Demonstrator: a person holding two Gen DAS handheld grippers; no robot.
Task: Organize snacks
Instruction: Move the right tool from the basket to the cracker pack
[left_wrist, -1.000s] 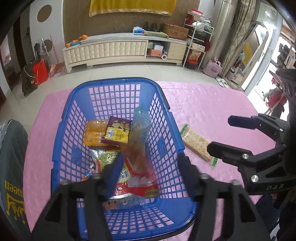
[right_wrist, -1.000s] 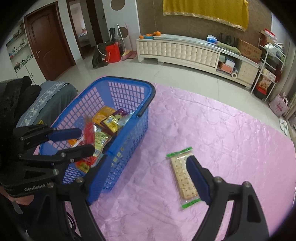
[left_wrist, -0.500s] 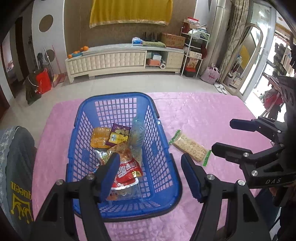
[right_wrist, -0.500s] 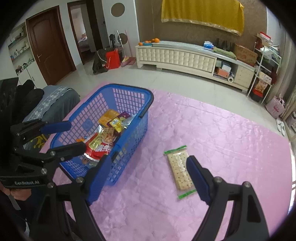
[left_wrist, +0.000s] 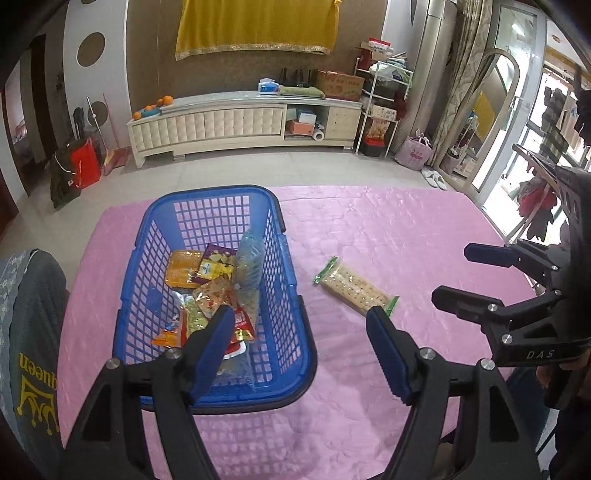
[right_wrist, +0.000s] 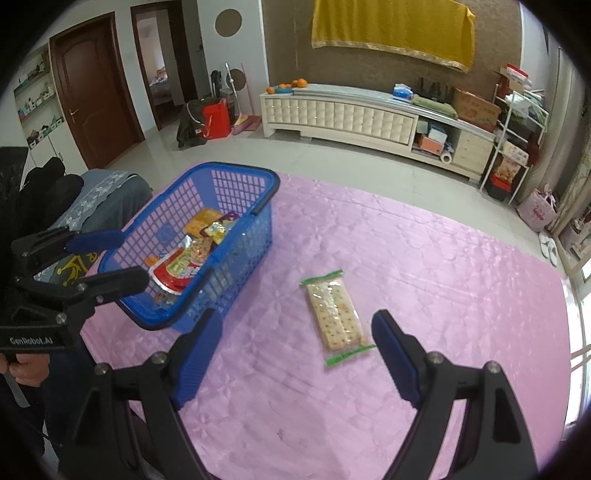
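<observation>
A blue plastic basket (left_wrist: 303, 332) stands on the pink tablecloth and holds several snack packets (left_wrist: 207, 280); it also shows in the right wrist view (right_wrist: 243, 251). A clear cracker packet with green ends (left_wrist: 356, 290) lies flat on the cloth right of the basket, and shows in the right wrist view (right_wrist: 336, 314). My left gripper (left_wrist: 299, 332) is open and empty, above the basket's near right rim. My right gripper (right_wrist: 295, 339) is open and empty, just short of the cracker packet, and appears in the left wrist view (left_wrist: 458, 273).
The pink tablecloth (right_wrist: 443, 258) covers the table. A grey cushion with "queen" print (left_wrist: 33, 332) lies at the table's left edge. A white cabinet (left_wrist: 243, 122) and a metal rack (left_wrist: 380, 110) stand far behind on the floor.
My left gripper has let go of a red snack packet into the basket and drawn back and up. My right gripper has moved a little nearer the cracker packet.
</observation>
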